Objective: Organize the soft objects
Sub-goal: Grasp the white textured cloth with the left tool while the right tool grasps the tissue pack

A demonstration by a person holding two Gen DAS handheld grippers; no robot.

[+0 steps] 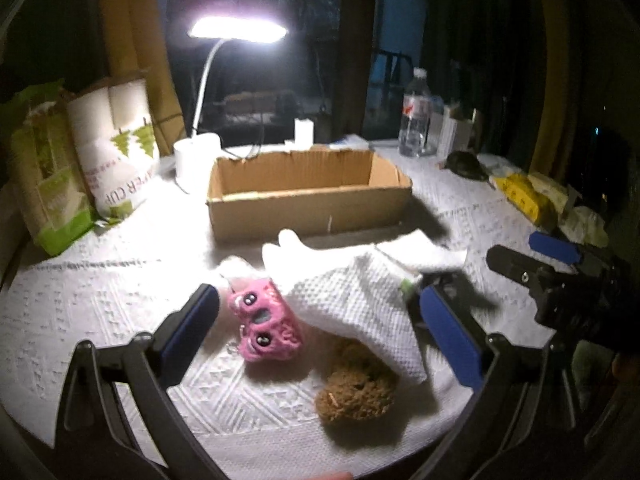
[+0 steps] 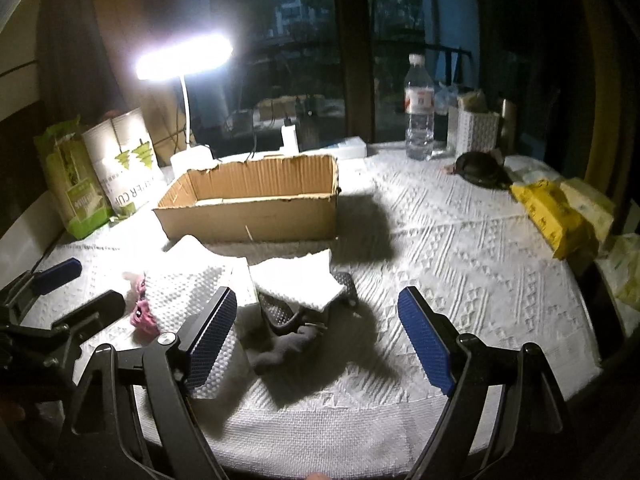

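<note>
A pile of soft things lies on the white tablecloth in front of an open cardboard box. It holds a pink plush toy with eyes, a white waffle cloth, a white sponge pad, a brown fuzzy lump and a dark grey cloth. My left gripper is open, its jaws on either side of the plush and waffle cloth. My right gripper is open above the grey cloth. It also shows at the right of the left wrist view.
A lit desk lamp stands behind the box. Paper-cup packs stand at the left. A water bottle, a dark object and yellow packets line the back right and right edge.
</note>
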